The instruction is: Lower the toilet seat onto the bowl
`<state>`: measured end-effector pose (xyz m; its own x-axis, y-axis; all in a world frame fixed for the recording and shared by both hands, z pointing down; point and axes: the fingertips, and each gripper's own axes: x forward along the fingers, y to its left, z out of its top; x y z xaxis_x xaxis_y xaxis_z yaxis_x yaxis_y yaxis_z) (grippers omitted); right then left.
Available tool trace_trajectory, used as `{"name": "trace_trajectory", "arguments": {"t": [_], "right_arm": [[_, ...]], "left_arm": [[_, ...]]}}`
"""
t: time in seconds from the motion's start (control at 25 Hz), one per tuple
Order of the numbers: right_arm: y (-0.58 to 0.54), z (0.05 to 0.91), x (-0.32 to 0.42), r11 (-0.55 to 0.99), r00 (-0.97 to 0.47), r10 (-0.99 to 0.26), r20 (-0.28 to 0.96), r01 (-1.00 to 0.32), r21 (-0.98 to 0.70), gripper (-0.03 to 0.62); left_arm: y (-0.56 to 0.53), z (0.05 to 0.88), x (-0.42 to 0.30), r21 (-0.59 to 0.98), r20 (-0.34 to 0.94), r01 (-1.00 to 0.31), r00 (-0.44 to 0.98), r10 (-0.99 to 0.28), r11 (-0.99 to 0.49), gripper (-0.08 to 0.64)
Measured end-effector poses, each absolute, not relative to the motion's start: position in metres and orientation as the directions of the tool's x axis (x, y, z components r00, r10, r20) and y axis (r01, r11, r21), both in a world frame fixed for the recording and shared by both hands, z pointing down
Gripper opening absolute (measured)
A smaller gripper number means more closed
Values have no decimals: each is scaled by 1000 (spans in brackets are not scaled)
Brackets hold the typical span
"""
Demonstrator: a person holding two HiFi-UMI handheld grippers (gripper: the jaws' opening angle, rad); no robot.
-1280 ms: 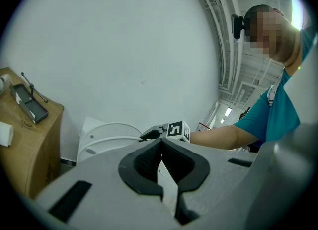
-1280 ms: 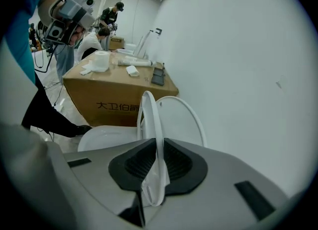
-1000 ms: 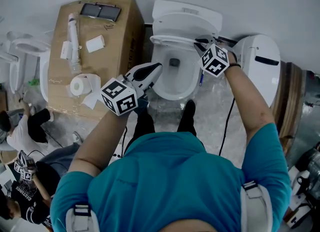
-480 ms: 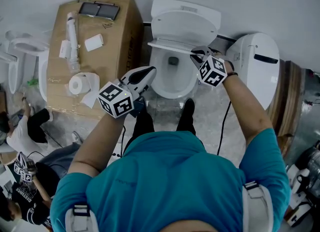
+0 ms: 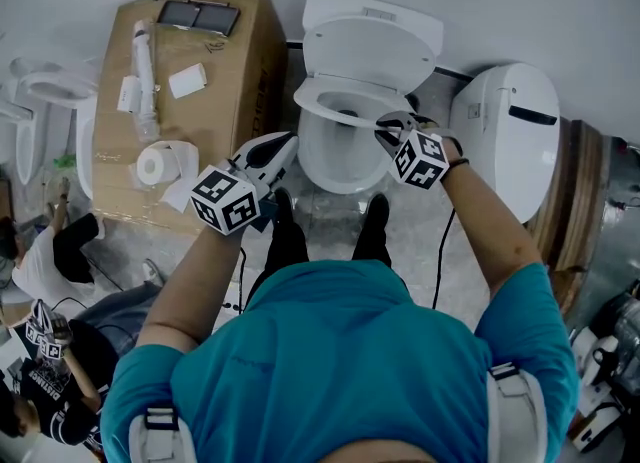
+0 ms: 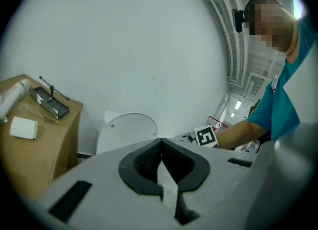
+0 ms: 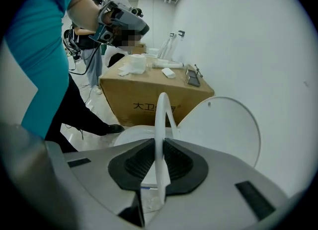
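Between the pads of the right gripper (image 7: 160, 149), whose jaws are opening, the rim of the toilet seat (image 7: 160, 112) is pinched edge-on, probably so its drop can be guided. The seat is held half lowered between the upright lid (image 5: 372, 49) and the bowl (image 5: 335, 166). The left gripper (image 5: 288, 143), pressed together on nothing, is held aside beside the bowl.

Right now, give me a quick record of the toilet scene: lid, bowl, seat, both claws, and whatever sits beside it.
lid: raised
bowl: uncovered
toilet seat: partway down, off the lid, not yet on the bowl
right claw: seat rim between its jaws, which are opening
left claw: shut, empty, held left of the bowl
cardboard box: left of the toilet, toilet paper roll on top
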<state>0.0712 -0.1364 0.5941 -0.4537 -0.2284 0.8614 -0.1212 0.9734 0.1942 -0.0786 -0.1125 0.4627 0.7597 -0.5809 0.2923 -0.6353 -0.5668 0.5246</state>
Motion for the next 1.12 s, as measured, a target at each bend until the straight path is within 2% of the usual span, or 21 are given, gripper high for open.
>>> {"name": "trace_trajectory", "arguments": {"t": [1.12], "right_arm": [[-36,668,57,1000,-414,-9,910,-10,5,107]], "left_arm": [[-96,513,-91,547,350,-656,744,-569,-521,5]]}}
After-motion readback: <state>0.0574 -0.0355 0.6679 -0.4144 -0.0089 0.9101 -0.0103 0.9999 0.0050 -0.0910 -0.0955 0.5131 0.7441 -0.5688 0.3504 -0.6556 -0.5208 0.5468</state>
